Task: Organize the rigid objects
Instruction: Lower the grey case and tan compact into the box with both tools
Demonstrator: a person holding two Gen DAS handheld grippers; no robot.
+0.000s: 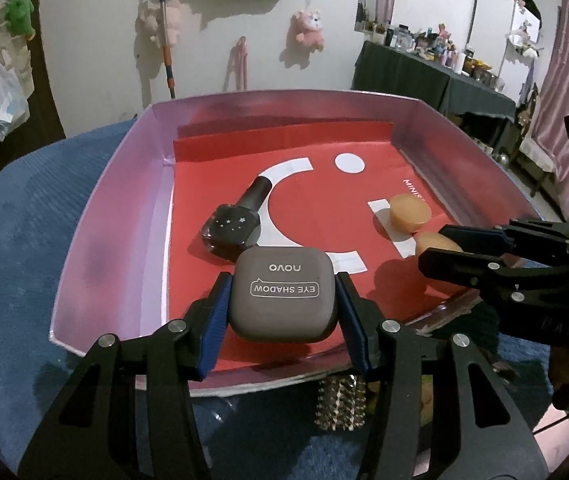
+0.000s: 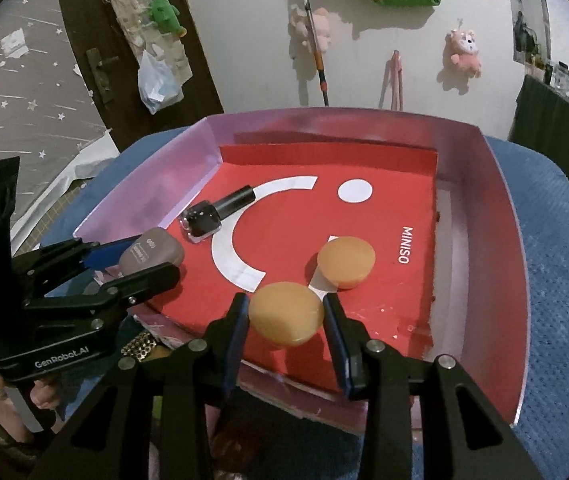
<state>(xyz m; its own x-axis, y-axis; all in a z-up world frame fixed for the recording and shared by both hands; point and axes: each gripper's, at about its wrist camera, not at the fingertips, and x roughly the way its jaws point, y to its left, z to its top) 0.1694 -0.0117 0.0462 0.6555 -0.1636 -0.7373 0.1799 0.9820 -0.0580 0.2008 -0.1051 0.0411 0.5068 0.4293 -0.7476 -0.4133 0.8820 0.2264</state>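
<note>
Black plastic left gripper [image 1: 282, 304] squeezes a smooth, rounded grey eye shadow case [image 1: 282, 294] over the near edge of the big shiny pink tray [image 1: 108, 208] with its flat red liner [image 1: 324, 208]. Right gripper [image 2: 286, 316] pinches a round tan puck [image 2: 285, 313]. Another puck [image 2: 346, 262] and a small dark bottle [image 2: 216, 210] lie inside.

Tray [image 1: 108, 216] walls are a pale lilac-pink and the liner [image 1: 316, 208] inside is bright red with white arc-and-dot shapes plus white lettering. Eyeshadow case [image 1: 282, 294] is taupe-grey with white print. Bottle [image 1: 230, 230] near the tray's left wall is glossy black with tiny white stars. Both pucks [image 2: 286, 314] [image 2: 346, 262] are peachy orange. Cloth [image 1: 16, 240] underneath is blue.
</note>
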